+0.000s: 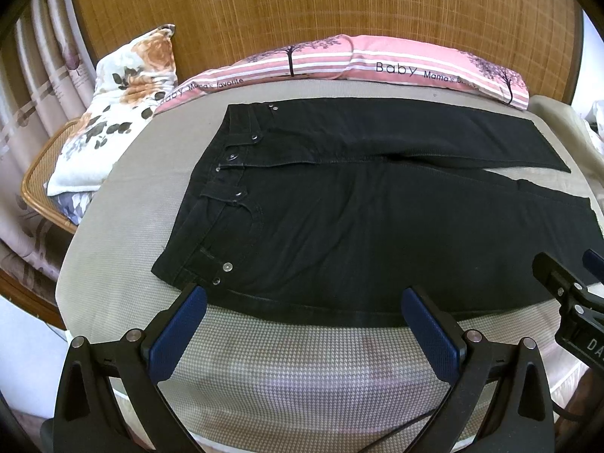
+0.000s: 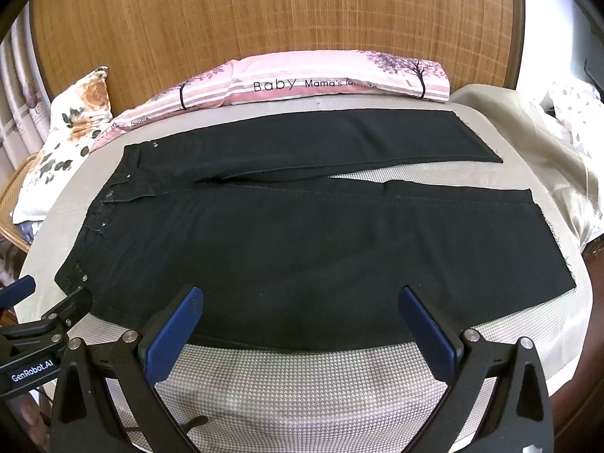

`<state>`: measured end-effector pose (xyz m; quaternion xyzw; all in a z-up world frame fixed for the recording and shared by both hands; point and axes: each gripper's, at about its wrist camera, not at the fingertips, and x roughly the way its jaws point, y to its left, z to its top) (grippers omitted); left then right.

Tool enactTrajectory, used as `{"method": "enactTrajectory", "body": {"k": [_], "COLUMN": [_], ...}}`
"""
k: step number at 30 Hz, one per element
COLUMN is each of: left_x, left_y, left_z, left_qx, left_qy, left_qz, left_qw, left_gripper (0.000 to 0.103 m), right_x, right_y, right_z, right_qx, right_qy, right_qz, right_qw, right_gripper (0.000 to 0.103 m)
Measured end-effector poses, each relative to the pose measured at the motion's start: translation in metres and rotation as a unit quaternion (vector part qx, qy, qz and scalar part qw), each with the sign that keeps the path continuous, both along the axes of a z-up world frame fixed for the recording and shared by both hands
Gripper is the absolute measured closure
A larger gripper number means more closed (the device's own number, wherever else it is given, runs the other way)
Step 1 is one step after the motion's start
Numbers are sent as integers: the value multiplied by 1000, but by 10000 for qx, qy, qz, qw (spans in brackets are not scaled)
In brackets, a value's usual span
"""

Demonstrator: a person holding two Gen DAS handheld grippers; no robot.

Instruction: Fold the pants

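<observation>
Although the black pants (image 2: 302,234) lie spread flat and full length on the bed's checked cover (image 2: 302,385), no fold shows in them yet, so the task appears to be at its very start. Both legs are laid out side by side, parted by a narrow wedge of cover toward the hems, and the waistband (image 1: 230,173) with its rivets and button sits at the end nearest the floral pillow (image 1: 113,113). Judging by this layout, every step is left: bringing one leg over the other, then folding the length down.

The left gripper (image 1: 304,324) hangs just short of the pants' near edge, close to the waistband corner, its blue fingers (image 1: 177,332) wide apart and holding nothing. The right gripper (image 2: 302,324) hovers at the same near edge, further toward the hems, its fingers (image 2: 426,332) equally spread and empty. Beyond the pants' far leg lies a pink striped pillow (image 2: 321,79), backed by a woven headboard (image 2: 264,11).
</observation>
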<state>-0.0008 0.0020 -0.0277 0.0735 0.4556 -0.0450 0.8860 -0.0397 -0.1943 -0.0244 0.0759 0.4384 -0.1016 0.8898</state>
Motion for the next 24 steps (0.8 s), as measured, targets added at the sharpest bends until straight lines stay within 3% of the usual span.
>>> {"method": "enactTrajectory", "body": {"k": [24], "left_x": [17], "left_y": [8], "left_z": [-5], "left_qx": [-125], "left_qy": [93], "left_qz": [34], "left_qw": [9999], "left_gripper": [1], "right_x": [12], "right_y": [-5], "right_z": [-4], "right_qx": [-93], "right_qy": [177], "right_qz": [-75], "right_qw": [9998], "right_gripper": [0]}}
